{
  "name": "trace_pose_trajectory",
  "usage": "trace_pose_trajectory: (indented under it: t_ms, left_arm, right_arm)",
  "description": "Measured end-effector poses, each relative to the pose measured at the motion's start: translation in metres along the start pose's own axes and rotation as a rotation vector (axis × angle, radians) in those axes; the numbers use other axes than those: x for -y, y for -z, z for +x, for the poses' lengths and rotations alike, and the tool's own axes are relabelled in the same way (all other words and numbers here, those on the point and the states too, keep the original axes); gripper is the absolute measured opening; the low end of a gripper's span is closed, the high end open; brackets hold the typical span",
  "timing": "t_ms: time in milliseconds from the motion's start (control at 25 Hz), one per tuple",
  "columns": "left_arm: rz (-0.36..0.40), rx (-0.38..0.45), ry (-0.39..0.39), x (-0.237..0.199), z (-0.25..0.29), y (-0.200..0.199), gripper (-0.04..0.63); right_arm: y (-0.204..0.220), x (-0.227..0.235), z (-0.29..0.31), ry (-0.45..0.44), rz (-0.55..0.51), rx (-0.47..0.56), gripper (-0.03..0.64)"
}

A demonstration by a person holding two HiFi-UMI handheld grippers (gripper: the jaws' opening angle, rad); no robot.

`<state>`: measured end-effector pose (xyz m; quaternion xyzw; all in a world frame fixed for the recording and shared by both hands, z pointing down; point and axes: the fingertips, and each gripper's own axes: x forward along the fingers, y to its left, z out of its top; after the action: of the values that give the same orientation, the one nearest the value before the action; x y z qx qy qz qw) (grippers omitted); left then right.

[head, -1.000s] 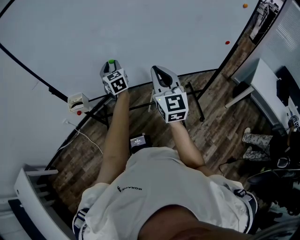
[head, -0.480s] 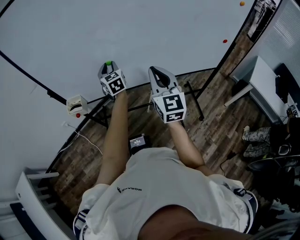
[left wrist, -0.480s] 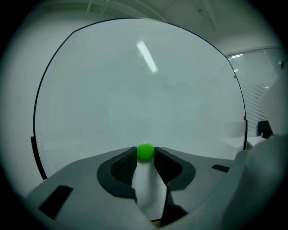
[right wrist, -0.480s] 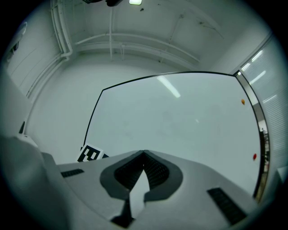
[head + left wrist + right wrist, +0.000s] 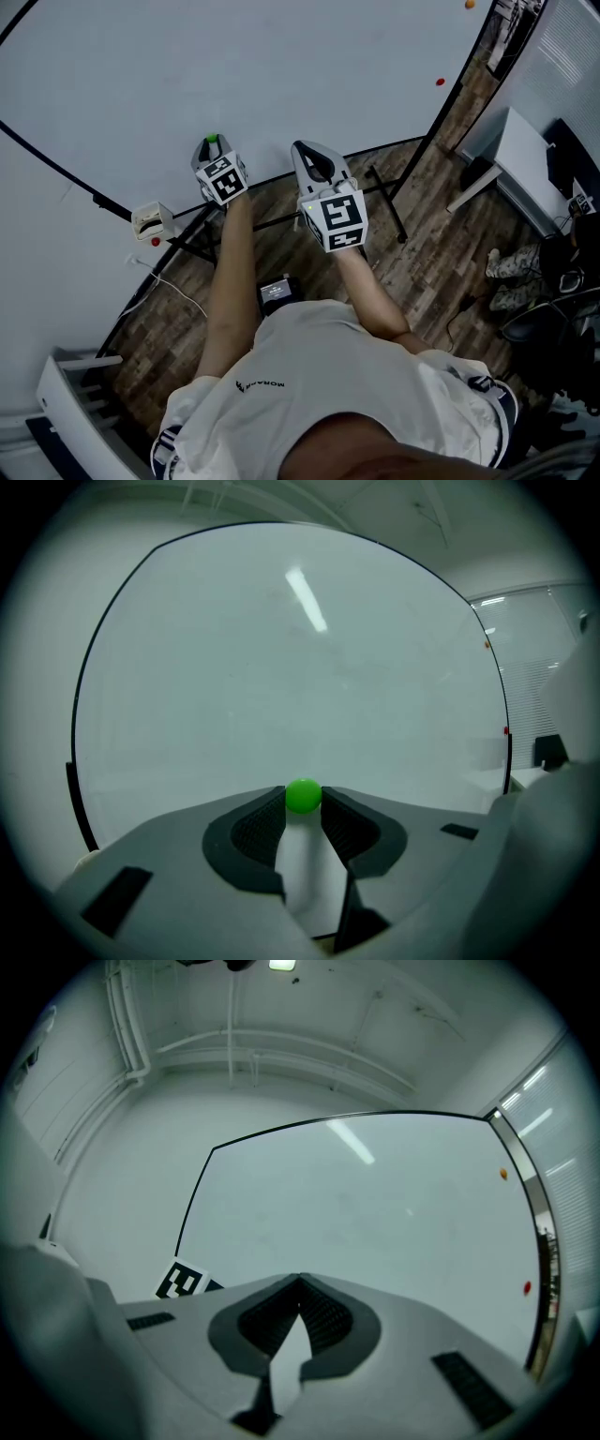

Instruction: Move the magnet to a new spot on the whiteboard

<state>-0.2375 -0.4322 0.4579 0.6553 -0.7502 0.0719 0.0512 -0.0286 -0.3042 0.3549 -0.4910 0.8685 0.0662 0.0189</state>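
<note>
Jaws of the left gripper (image 5: 303, 804) pinch a round bright-green magnet (image 5: 303, 795); the right gripper's (image 5: 300, 1281) are closed, empty.

I see the small round green magnet (image 5: 303, 796), pinched at my left gripper's (image 5: 303, 804) tips, low on the whiteboard (image 5: 281, 667) near its bottom edge.

Magnet (image 5: 303, 796): green. Whiteboard (image 5: 281, 75): white, black frame. Spare magnet (image 5: 440, 82): red. Floor (image 5: 422, 244): brown wood grain. Shirt (image 5: 356, 375): white. Cube (image 5: 336, 217): black-and-white square markers.
</note>
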Motion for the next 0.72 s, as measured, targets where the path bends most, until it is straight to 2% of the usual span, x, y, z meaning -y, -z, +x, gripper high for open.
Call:
trace_pose_trajectory:
  t_ms: [280,720]
  left_arm:
    - [0.013,0.028,0.006,0.005,-0.010,-0.003,0.121]
    - [-0.020,0.053,0.011,0.007,-0.037,-0.018,0.121]
  right_arm:
    - [-0.004,0.001,-0.008,0.001,0.003,0.008,0.014]
    - [-0.006,-0.004,-0.017,-0.004,0.006,0.010,0.014]
